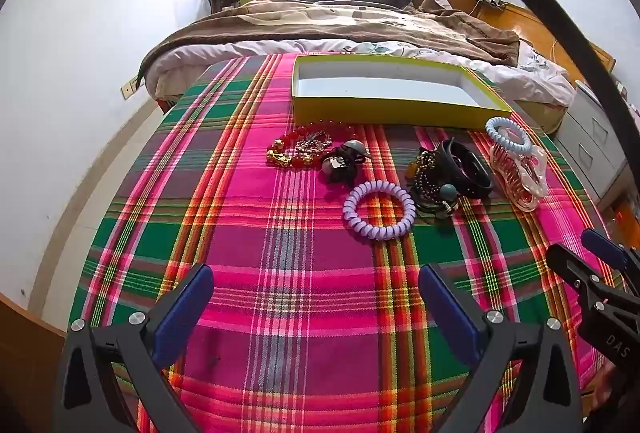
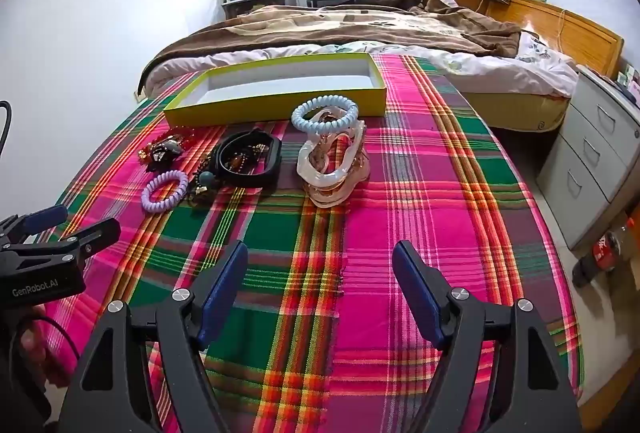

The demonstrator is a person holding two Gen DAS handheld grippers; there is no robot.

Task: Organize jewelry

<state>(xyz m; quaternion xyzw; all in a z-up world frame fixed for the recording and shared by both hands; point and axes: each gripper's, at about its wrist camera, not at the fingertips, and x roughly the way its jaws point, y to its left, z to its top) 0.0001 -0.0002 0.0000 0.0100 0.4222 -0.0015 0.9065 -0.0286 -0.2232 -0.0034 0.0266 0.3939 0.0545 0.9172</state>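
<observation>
An empty yellow box (image 1: 384, 111) (image 2: 276, 109) lies at the far side of the plaid tablecloth. In front of it lie a red bead bracelet (image 1: 304, 147), a black hair clip (image 1: 344, 163), a purple coil hair tie (image 1: 379, 209) (image 2: 165, 191), a dark bead strand (image 1: 430, 179), a black band (image 1: 466, 169) (image 2: 249, 159), a pink claw clip (image 1: 518, 173) (image 2: 334, 169) and a light blue coil tie (image 1: 508, 134) (image 2: 325, 116). My left gripper (image 1: 316, 293) is open and empty, short of the purple tie. My right gripper (image 2: 320, 273) is open and empty, short of the claw clip.
The plaid tablecloth (image 1: 280, 273) (image 2: 440, 213) covers the table. A bed (image 1: 320, 25) (image 2: 360, 29) stands behind it. Grey drawers (image 2: 592, 153) stand at the right, with a cola bottle (image 2: 600, 257) on the floor beside them.
</observation>
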